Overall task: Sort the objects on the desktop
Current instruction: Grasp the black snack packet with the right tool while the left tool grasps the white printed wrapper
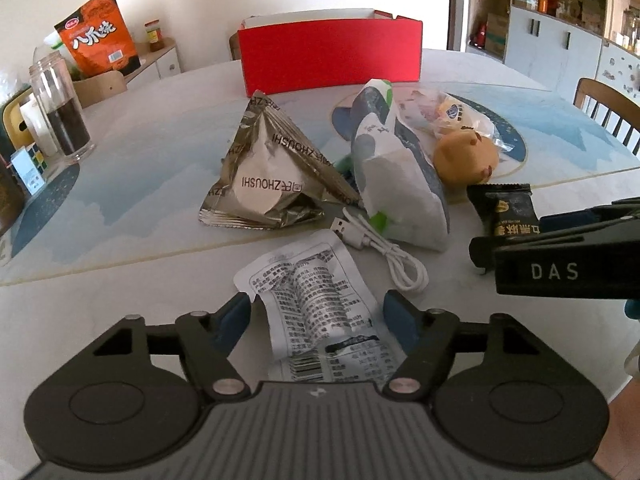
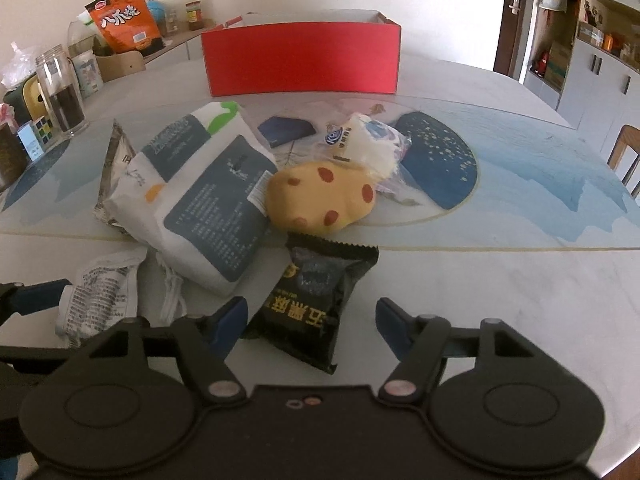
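Note:
My left gripper (image 1: pixel 318 312) is open, its fingers on either side of a white printed sachet (image 1: pixel 320 312) lying on the table. My right gripper (image 2: pixel 312 316) is open around the near end of a black snack packet (image 2: pixel 316 300), which also shows in the left wrist view (image 1: pixel 506 212). Behind lie a silver pyramid packet (image 1: pixel 264 172), a white and grey bag (image 2: pixel 208 200), a yellow spotted plush (image 2: pixel 320 196), a clear bag of snacks (image 2: pixel 372 144) and a white USB cable (image 1: pixel 384 252). A red box (image 2: pixel 300 60) stands open at the back.
A glass jar (image 2: pixel 60 92), a Rubik's cube (image 2: pixel 40 132), an orange snack bag (image 2: pixel 124 20) and small containers stand at the left. A dark blue card (image 2: pixel 286 130) lies behind the pile. A wooden chair (image 2: pixel 626 156) is at the right table edge.

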